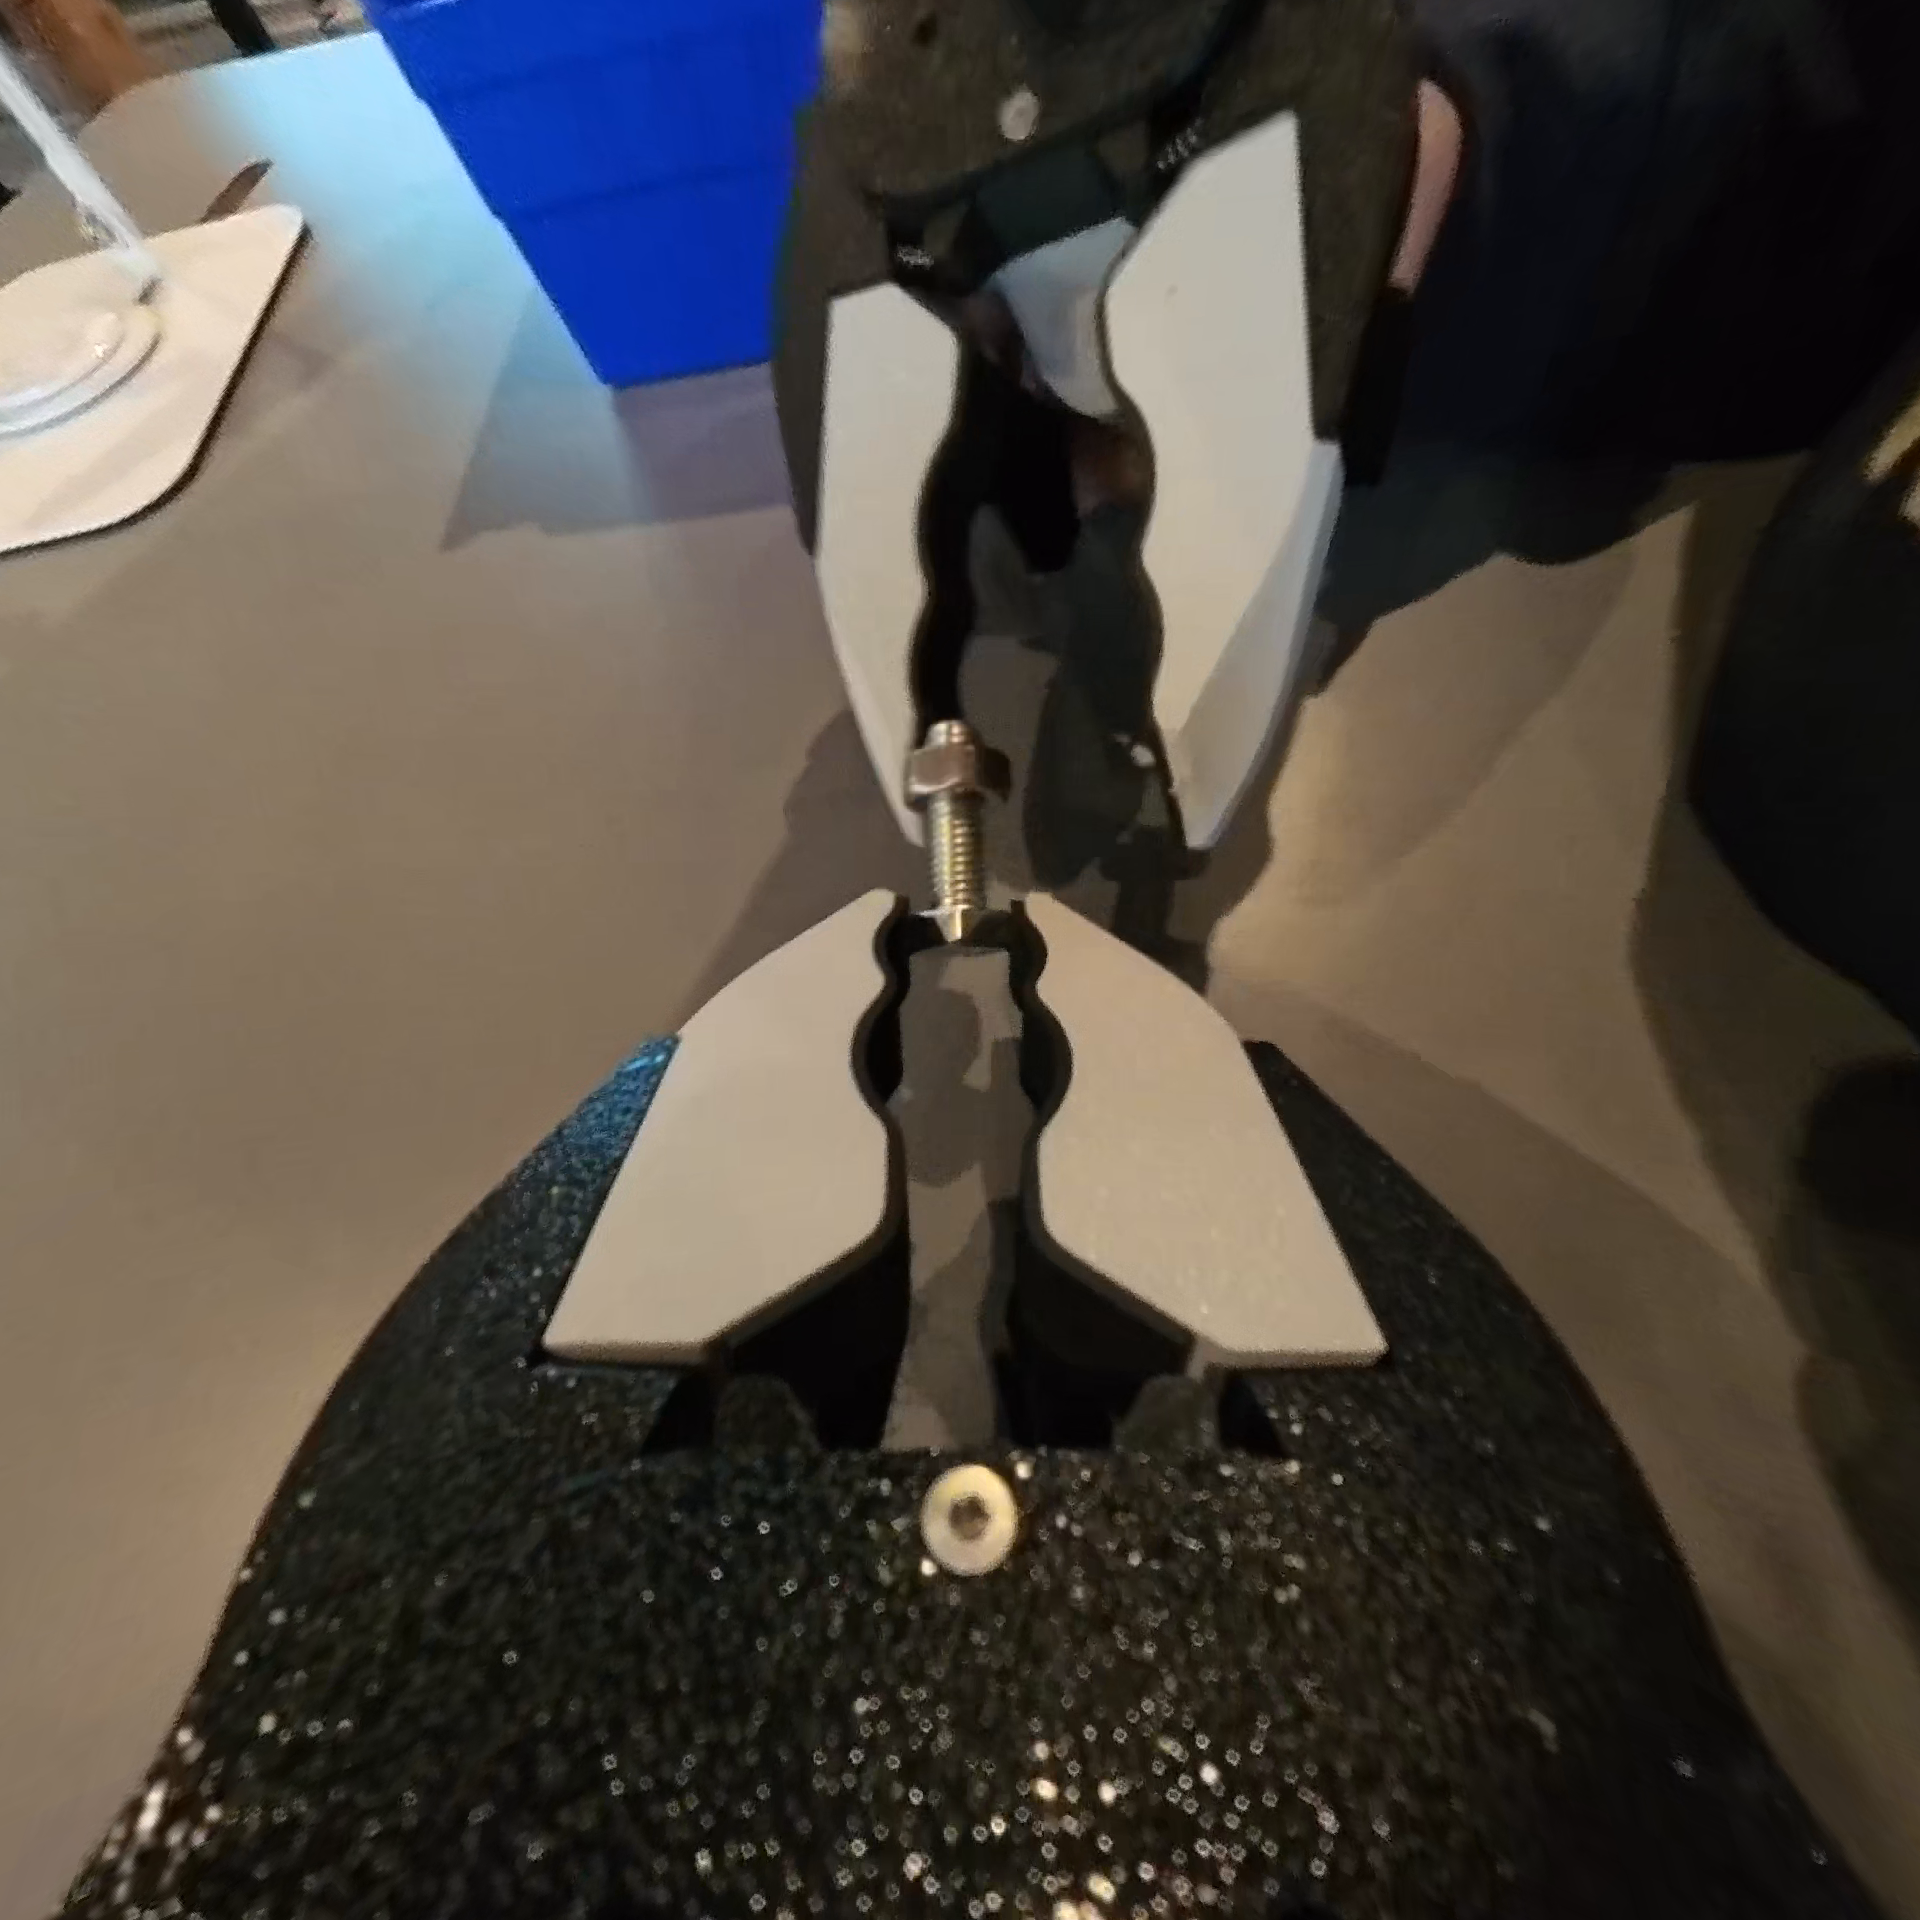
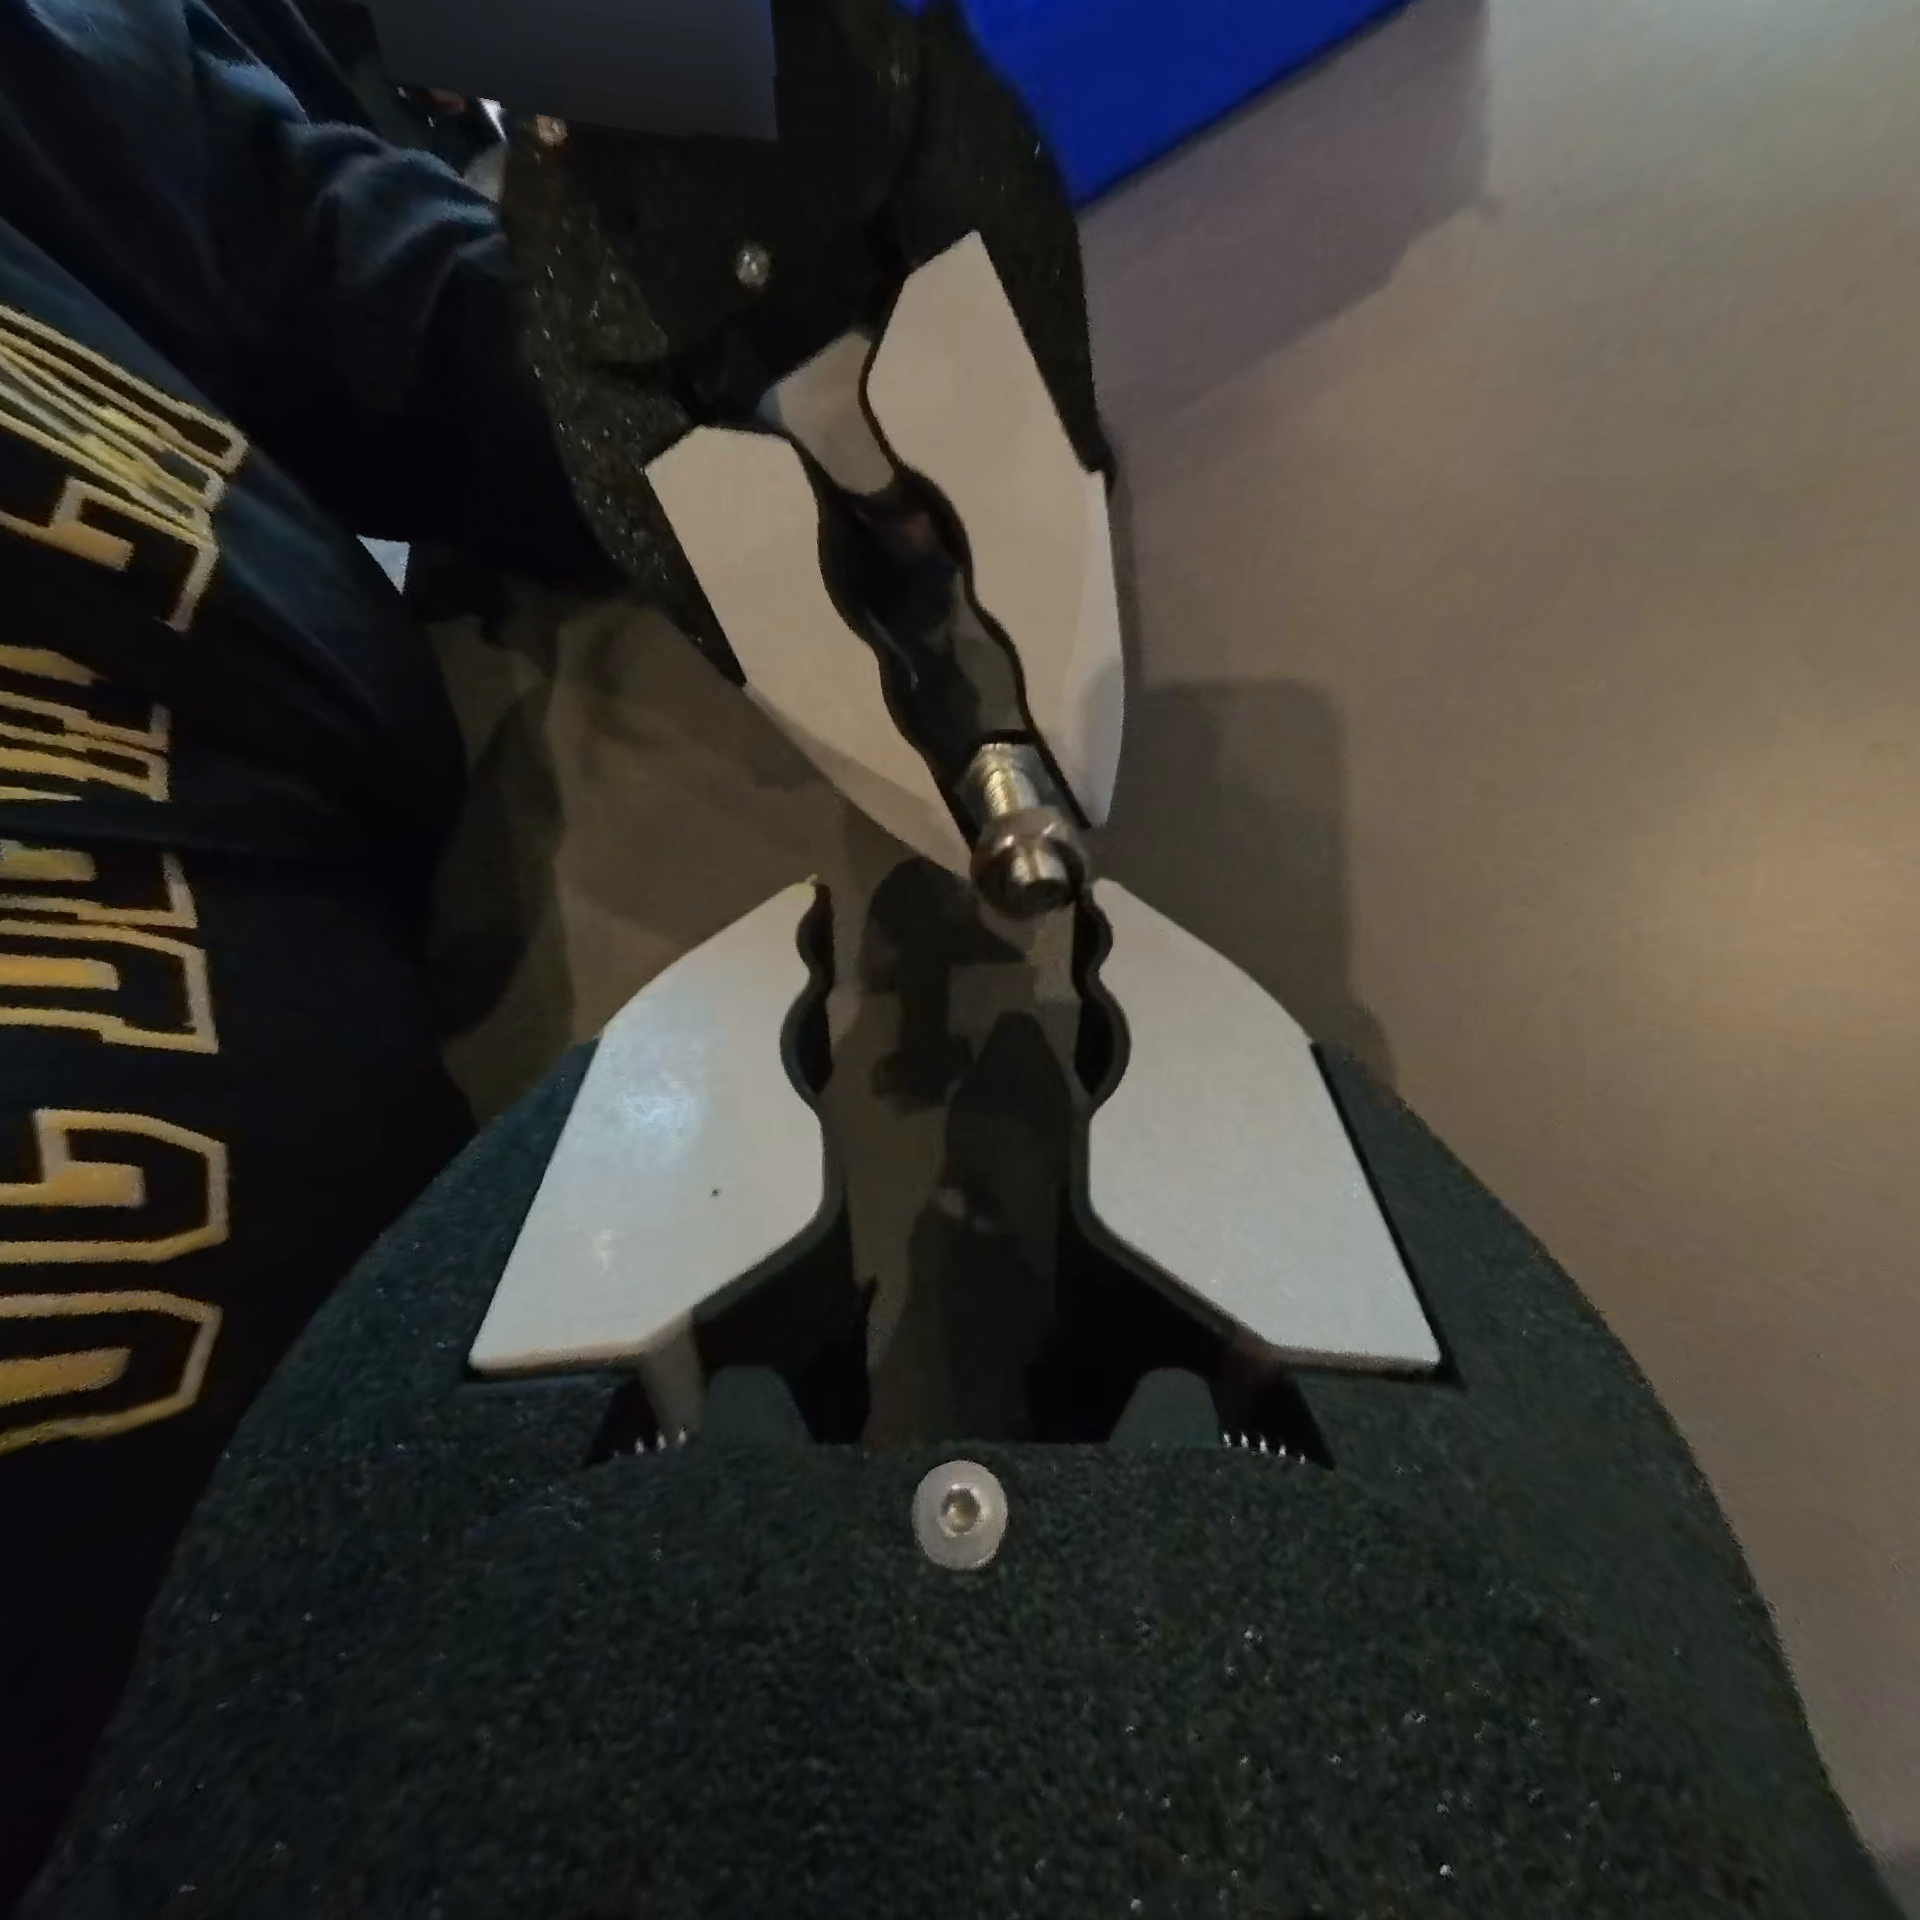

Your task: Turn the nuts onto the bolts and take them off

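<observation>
My left gripper (image 1: 956, 909) is shut on the hex head of a steel bolt (image 1: 951, 844), which points away from it above the grey table (image 1: 364, 831). A steel nut (image 1: 940, 767) sits near the bolt's far end. My right gripper (image 1: 1055, 821) comes in from the far side, open, with one fingertip against the nut. In the right wrist view my right gripper (image 2: 956, 888) is open, and the nut (image 2: 1029, 868) lies by its right fingertip. There the left gripper (image 2: 1023, 810) holds the bolt (image 2: 1000, 781) pointing towards me.
A blue bin (image 1: 623, 187) stands on the table behind the grippers; it also shows in the right wrist view (image 2: 1143, 83). A white mat with a clear stand (image 1: 135, 364) lies at the far left. A person's dark sleeve and top (image 2: 156, 727) are close by. Left and right tips are no more than a few centimetres apart.
</observation>
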A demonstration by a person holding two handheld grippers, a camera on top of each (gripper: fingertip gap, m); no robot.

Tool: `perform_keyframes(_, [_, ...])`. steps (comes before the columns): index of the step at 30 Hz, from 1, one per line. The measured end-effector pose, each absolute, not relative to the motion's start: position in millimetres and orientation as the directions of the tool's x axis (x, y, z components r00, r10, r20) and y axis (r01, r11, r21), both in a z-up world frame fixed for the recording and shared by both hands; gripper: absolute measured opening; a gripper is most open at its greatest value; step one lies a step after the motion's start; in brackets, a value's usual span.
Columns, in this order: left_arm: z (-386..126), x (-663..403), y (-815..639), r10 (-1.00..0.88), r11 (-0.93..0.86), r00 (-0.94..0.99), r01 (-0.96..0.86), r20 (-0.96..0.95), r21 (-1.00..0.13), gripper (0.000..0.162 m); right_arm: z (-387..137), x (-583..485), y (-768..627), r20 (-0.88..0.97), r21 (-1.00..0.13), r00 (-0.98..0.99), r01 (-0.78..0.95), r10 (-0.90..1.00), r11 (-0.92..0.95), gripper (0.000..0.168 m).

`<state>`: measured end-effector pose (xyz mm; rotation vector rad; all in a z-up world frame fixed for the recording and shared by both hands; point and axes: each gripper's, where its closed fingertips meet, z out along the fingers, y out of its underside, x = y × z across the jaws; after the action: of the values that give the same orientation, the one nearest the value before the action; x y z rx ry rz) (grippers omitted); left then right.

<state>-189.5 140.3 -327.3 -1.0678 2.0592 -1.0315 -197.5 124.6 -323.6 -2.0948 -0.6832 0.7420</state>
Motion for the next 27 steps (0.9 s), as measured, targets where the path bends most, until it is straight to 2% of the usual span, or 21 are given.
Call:
perform_keyframes(4, [-332,-190,136,-0.831,0.434,-0.52,-0.385,-0.197,-0.814,0.017,-311,-202,125,-0.26,-0.857,0.658,0.181,0.707,-0.483,0.046])
perform_keyframes(7, [-331,-189,137,-0.836,0.43,-0.51,-0.379,-0.202,-0.819,0.017,-300,-210,120,-0.249,-0.885,0.608,0.173,0.754,-0.432,0.041])
perform_keyframes(14, [-321,-187,143,-0.862,0.381,-0.468,-0.349,-0.193,-0.856,0.017,-305,-208,112,-0.286,-0.856,0.583,0.201,0.76,-0.476,0.023])
perform_keyframes(22, [-312,-188,143,-0.868,0.317,-0.477,-0.322,-0.136,-0.892,0.017,-312,-200,122,-0.254,-0.848,0.65,0.207,0.716,-0.488,0.029])
perform_keyframes(23, [-311,-189,142,-0.862,0.315,-0.49,-0.314,-0.131,-0.896,0.017,-312,-198,125,-0.242,-0.849,0.67,0.203,0.702,-0.487,0.037])
perform_keyframes(27, [-318,-189,137,-0.842,0.374,-0.51,-0.322,-0.174,-0.869,0.017,-306,-199,126,-0.243,-0.87,0.663,0.175,0.708,-0.461,0.044])
